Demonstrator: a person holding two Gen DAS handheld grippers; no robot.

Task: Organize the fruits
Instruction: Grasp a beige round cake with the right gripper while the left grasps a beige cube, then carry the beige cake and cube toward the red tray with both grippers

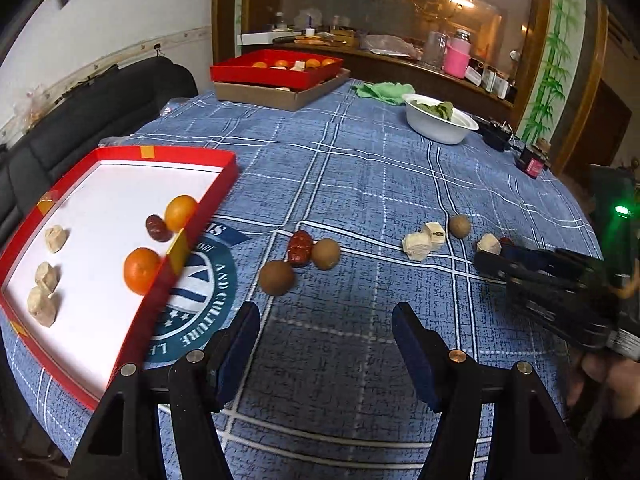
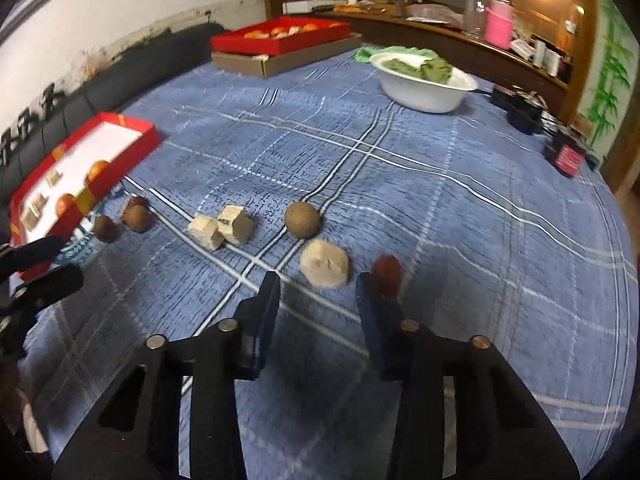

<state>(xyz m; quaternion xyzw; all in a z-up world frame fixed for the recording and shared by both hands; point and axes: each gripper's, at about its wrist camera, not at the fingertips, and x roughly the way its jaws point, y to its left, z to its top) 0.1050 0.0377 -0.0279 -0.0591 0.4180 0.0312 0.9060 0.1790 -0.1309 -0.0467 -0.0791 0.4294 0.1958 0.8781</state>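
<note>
Several fruits lie loose on the cloth (image 1: 360, 184) in the left wrist view: a date (image 1: 300, 248) touching one brown ball (image 1: 326, 254), another ball (image 1: 277, 277) just beside them. The tray (image 1: 192, 236) to the left holds two oranges (image 1: 141, 271), a date and pale chunks. The left gripper (image 1: 326, 328) stands open and empty, short of the near ball. These balls look light, hard and apt to roll; I would pinch one across its middle.

From the right wrist, the right gripper (image 2: 318, 300) is partly open with nothing between its pads. A pale chunk (image 2: 324, 269) sits just ahead of the gap; a red date (image 2: 386, 274) lies beside the right finger (image 2: 370, 312), contact unclear. The date looks small, wrinkled, slightly soft: grip its short width.
</note>
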